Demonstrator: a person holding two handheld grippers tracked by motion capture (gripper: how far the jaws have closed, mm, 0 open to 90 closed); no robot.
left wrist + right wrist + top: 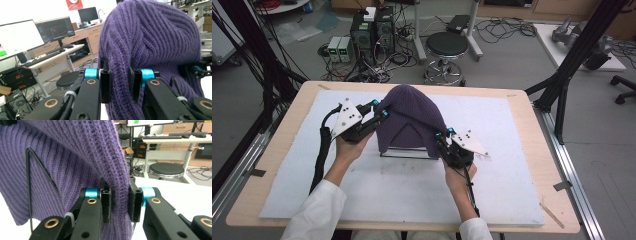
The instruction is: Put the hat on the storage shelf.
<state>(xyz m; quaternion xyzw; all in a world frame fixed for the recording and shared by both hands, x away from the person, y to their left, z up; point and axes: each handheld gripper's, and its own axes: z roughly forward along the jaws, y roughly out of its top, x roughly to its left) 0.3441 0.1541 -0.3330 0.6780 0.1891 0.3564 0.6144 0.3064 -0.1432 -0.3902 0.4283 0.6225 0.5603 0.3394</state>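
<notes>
Purple knit hat [411, 117] was seen draped over a black wire stand [404, 153] on the white mat [492, 185] in the high view, pinched at its hem by the left gripper [119, 83], likewise by the right gripper [120, 203].

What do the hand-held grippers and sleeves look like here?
Left hand-held gripper and right hand-held gripper: black bodies, black jaws, cyan cylinders at the jaw bases, brass-coloured rivets, each topped by a grey three-cornered plate with dark dots. A black sheathed cable trails from the left. White sleeves.
</notes>
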